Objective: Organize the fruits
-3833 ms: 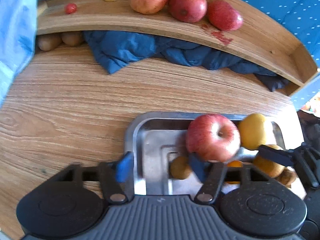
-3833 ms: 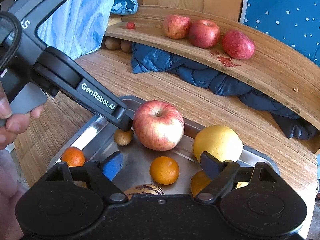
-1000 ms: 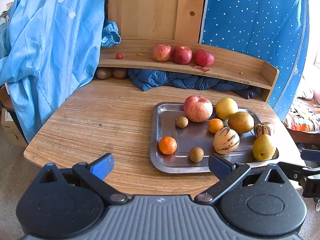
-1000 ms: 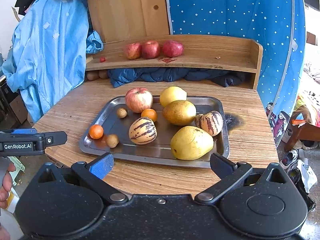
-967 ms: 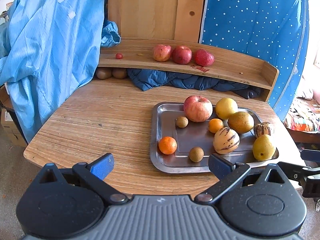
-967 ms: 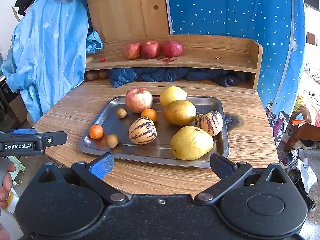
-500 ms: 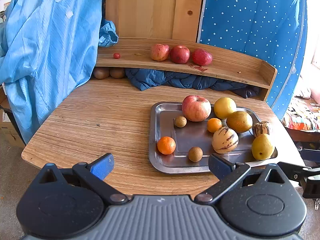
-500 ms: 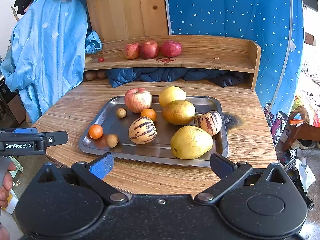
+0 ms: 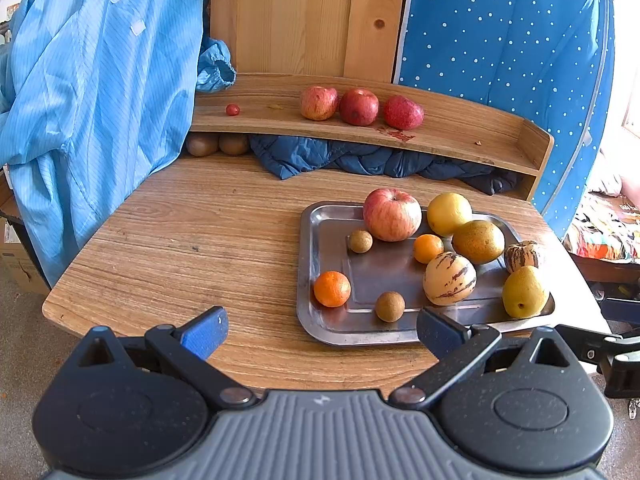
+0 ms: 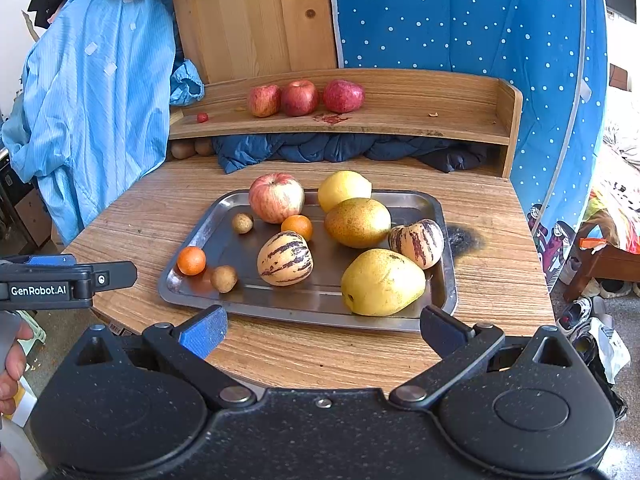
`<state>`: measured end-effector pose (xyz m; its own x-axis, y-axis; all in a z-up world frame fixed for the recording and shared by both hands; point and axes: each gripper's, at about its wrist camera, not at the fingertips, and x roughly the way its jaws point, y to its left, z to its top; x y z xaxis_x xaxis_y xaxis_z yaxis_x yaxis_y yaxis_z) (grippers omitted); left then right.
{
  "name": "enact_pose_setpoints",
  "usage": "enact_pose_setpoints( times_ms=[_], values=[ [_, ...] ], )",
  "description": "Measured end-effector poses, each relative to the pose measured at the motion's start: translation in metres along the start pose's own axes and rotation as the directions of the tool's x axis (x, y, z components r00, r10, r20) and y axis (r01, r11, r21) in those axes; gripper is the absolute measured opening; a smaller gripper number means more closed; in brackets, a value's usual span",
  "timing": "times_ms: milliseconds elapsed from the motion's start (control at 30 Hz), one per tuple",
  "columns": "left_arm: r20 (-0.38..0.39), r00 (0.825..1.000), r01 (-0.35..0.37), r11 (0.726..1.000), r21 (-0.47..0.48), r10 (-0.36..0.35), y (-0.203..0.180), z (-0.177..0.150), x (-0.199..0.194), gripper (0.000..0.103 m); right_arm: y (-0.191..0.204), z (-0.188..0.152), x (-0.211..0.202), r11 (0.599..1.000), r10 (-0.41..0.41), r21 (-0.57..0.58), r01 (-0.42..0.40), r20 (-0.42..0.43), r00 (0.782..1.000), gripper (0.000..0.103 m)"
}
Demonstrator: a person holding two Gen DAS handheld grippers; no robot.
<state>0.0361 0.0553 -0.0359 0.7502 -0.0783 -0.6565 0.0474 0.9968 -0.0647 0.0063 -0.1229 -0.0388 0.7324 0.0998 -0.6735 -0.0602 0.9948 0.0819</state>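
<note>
A steel tray on the wooden table holds a red-yellow apple, a yellow round fruit, brownish pears, striped melons, small oranges and small brown fruits. Three red apples sit on the raised shelf. My left gripper is open, empty, held back off the table's front edge. My right gripper is open and empty in front of the tray.
A blue coat hangs at the left. Dark blue cloth and two brown fruits lie under the shelf, where a small red fruit also sits. A burn mark lies right of the tray. A hand holds the left gripper.
Since 3.8 s ago both grippers pulled back from over the tray, leaving the apple standing in it. In the last second the views shifted only slightly.
</note>
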Motion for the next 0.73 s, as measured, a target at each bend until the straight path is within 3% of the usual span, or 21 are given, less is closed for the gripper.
enact_pose_setpoints(
  times_ms=[733],
  values=[
    [-0.050, 0.999, -0.017, 1.000, 0.024, 0.018, -0.0080, 0.0018, 0.0036, 0.102, -0.0035, -0.0026, 0.0017, 1.000, 0.001, -0.004, -0.001, -0.013, 1.000, 0.102]
  ],
)
